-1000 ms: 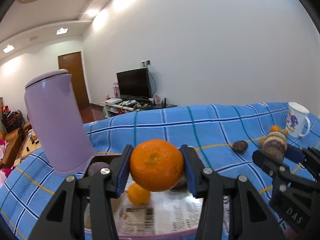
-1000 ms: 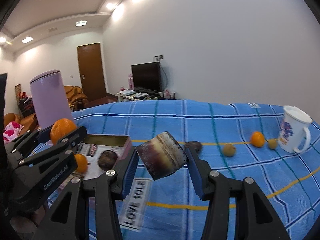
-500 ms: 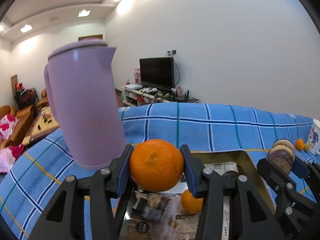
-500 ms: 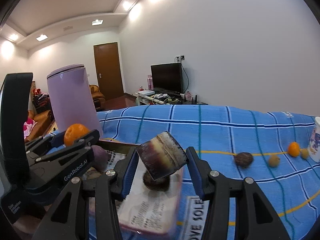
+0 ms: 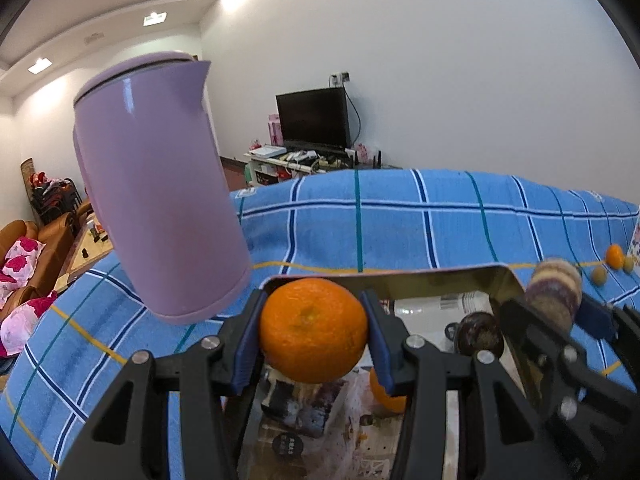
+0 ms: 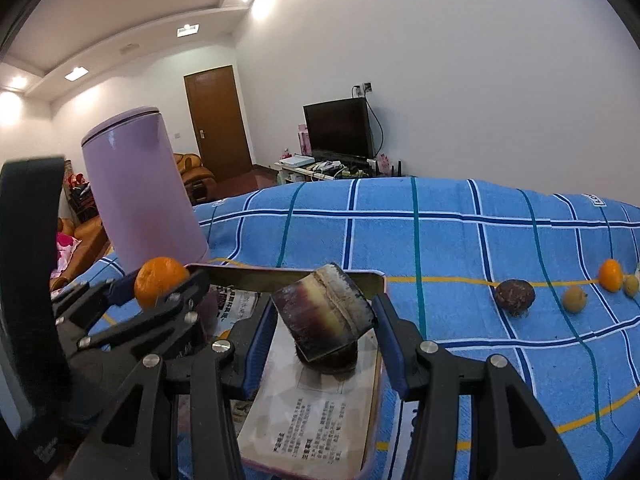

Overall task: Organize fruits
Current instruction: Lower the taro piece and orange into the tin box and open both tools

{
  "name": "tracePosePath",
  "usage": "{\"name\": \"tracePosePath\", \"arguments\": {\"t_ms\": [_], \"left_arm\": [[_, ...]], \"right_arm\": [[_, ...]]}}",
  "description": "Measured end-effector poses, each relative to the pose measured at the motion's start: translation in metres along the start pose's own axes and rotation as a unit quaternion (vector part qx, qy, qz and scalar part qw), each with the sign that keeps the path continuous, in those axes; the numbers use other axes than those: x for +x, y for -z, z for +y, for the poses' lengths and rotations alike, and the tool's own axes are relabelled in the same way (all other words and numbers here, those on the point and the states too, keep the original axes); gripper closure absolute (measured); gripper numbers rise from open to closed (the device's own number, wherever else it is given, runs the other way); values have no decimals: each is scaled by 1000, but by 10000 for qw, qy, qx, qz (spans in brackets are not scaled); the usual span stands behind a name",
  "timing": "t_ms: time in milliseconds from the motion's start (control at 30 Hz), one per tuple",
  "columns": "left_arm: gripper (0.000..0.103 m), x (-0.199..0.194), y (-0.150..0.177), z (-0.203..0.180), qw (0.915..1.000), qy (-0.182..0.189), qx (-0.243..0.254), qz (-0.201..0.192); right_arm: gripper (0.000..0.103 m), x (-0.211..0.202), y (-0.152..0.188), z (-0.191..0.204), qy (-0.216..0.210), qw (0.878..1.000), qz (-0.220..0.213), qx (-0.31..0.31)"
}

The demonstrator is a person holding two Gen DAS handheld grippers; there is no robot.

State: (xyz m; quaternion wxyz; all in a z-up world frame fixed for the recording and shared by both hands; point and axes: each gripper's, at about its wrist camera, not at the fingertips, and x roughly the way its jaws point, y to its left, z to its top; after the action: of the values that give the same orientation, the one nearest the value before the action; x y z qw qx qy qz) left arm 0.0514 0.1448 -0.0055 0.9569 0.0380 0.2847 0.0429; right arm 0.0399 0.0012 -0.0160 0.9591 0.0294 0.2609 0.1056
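Jaws of the left gripper [image 5: 313, 332] clamp a round orange mandarin [image 5: 313, 330] above the paper-lined metal tray [image 5: 440, 276]. The right gripper [image 6: 325, 326] grips a purple-and-cream sugarcane chunk [image 6: 326, 316], part-open around it, over a dark round fruit [image 6: 332, 356] in that tray.

oranges: 3 – one [image 5: 313, 329] above the tray [image 6: 362, 420], one [image 5: 386, 394] in the tray, one [image 6: 611, 275] on the cloth right of the tray | dark round fruits: 2 – one [image 5: 478, 334] in the tray, one [image 6: 515, 297] right of it | small yellow fruits: 2 [image 6: 575, 298] | sugarcane pieces: 1 [image 6: 325, 316] | kettles: 1 [image 6: 140, 188] | grippers: 2
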Motion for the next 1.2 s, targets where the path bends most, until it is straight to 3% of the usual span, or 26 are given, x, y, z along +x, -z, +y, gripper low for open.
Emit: {"name": "tracePosePath", "arguments": {"t_ms": [133,267,400,667,800,867,1000,1067,1200], "left_arm": [[54,3,2,-6,9999,47,113,78],[54,5,5,-16,9992,142,349,141],[54,4,7,-26,9980,199,572,200],[53,7,7,-30,9971,352,574,358],[51,5,7,-29,9974,317,532,360],[35,5,7,-29,9977,333,474,359],[20,-2,7,-26,9984,413,339,206],[3,-7,6,-25,9988,432,239,74],[0,-17,4,-21,9986,431,97,-285]], "right_arm": [[52,10,-11,-6,62,9999,38,102],[52,29,-17,-14,-161,9979,297,553],[51,46,-11,-4,-184,9972,615,374],[51,46,-8,-2,-335,9967,683,299],[40,42,-7,-6,-590,9954,615,435],[39,38,-6,-7,-699,9948,544,497],[39,18,-7,-14,-761,9950,172,618],[38,9,-8,-19,-757,9945,-34,727],[37,-8,-9,-29,-497,9946,-448,795]]}}
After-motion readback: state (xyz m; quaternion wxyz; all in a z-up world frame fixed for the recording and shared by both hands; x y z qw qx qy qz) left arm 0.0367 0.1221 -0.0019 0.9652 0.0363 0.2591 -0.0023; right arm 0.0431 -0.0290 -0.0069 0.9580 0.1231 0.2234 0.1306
